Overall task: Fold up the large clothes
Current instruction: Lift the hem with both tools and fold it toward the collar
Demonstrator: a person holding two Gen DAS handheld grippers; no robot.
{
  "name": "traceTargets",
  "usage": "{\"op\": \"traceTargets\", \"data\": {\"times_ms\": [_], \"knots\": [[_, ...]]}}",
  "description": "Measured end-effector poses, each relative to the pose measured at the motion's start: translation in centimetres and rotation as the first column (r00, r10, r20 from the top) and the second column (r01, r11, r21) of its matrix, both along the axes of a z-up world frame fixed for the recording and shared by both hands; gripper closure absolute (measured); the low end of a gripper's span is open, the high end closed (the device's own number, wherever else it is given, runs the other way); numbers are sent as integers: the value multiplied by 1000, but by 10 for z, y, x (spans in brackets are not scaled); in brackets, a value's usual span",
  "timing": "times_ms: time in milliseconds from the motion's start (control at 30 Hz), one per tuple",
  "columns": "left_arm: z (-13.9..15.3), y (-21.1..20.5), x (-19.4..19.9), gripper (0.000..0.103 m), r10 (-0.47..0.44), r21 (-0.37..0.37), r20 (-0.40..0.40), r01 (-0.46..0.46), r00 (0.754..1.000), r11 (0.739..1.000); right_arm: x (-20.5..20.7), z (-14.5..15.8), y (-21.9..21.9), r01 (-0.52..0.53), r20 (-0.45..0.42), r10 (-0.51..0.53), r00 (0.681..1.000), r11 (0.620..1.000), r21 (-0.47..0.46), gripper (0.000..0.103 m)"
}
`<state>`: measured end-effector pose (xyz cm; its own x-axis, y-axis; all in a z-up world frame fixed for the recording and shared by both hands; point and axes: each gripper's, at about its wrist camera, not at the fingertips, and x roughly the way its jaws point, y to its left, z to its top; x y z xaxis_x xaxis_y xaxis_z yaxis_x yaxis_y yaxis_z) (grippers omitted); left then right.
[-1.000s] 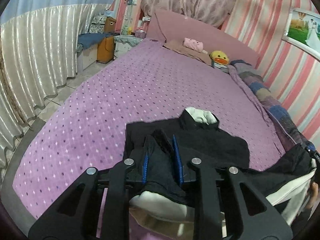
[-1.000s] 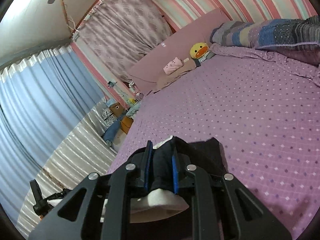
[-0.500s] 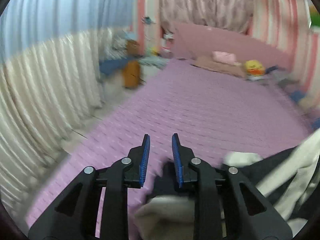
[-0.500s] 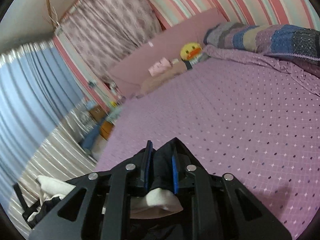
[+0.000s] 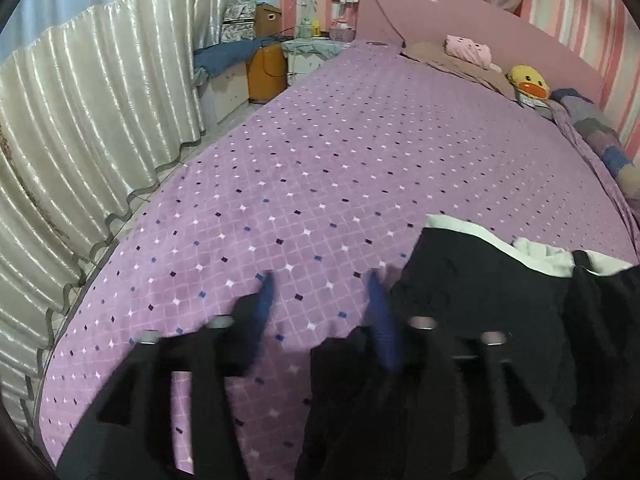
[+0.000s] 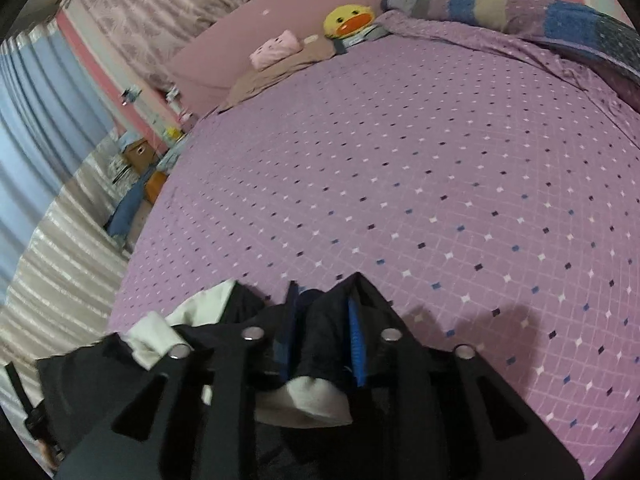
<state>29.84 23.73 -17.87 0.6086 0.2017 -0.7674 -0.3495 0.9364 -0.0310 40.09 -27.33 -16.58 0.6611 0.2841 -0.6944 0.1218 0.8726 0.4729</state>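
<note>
A black garment with white lining (image 5: 480, 280) lies bunched on the purple dotted bedspread (image 5: 340, 152) at the near right of the left wrist view. My left gripper (image 5: 320, 292) is open and empty, blurred, just left of the garment above the bedspread. My right gripper (image 6: 324, 312) is shut on a fold of the same black garment (image 6: 320, 320), with white lining (image 6: 304, 404) hanging under the jaws. The rest of the garment trails to the left in the right wrist view.
A pink pillow (image 5: 468, 46) and a yellow duck toy (image 5: 528, 80) sit at the headboard. A patchwork blanket (image 6: 520, 8) lies along the bed's right side. Cream curtains (image 5: 80, 120) and a bedside cabinet (image 5: 266, 68) stand left of the bed.
My left gripper let go of the black garment, opened wide and moved left. My right gripper kept its hold and lowered the garment toward the bed.
</note>
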Motion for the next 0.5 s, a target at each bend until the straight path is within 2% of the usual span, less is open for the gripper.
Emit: {"op": "traceTargets", "data": {"times_ms": [33, 67, 100, 133, 200, 300, 400, 500], "knots": [[1, -2, 0, 27, -7, 6, 5, 7, 1000, 1000, -3, 5, -1, -8, 12, 8, 1000, 1000, 13, 49], [4, -6, -2, 20, -24, 20, 9, 23, 1000, 1000, -9, 16, -5, -7, 35, 7, 999, 1000, 13, 26], [5, -9, -2, 19, -39, 23, 8, 38, 999, 999, -15, 24, -8, -3, 62, 3, 998, 1000, 3, 14], [5, -14, -3, 17, -63, 25, 5, 63, 998, 998, -22, 36, -13, -10, 99, 10, 995, 1000, -1, 13], [7, -25, -3, 13, -108, 33, -8, 108, 994, 994, -30, 50, -17, -26, 120, 27, 992, 1000, -9, 9], [5, -43, 2, 7, -160, 48, -19, 161, 987, 986, -38, 56, -19, -69, 103, 79, 992, 993, -99, 4], [-6, -56, -1, 7, -204, 40, -48, 206, 978, 978, -36, 35, -9, -150, 19, 158, 987, 961, -231, 3], [-26, -63, 9, 7, -234, -6, -92, 235, 968, 972, -26, 4, -1, -230, -67, 220, 973, 944, -237, 3]]}}
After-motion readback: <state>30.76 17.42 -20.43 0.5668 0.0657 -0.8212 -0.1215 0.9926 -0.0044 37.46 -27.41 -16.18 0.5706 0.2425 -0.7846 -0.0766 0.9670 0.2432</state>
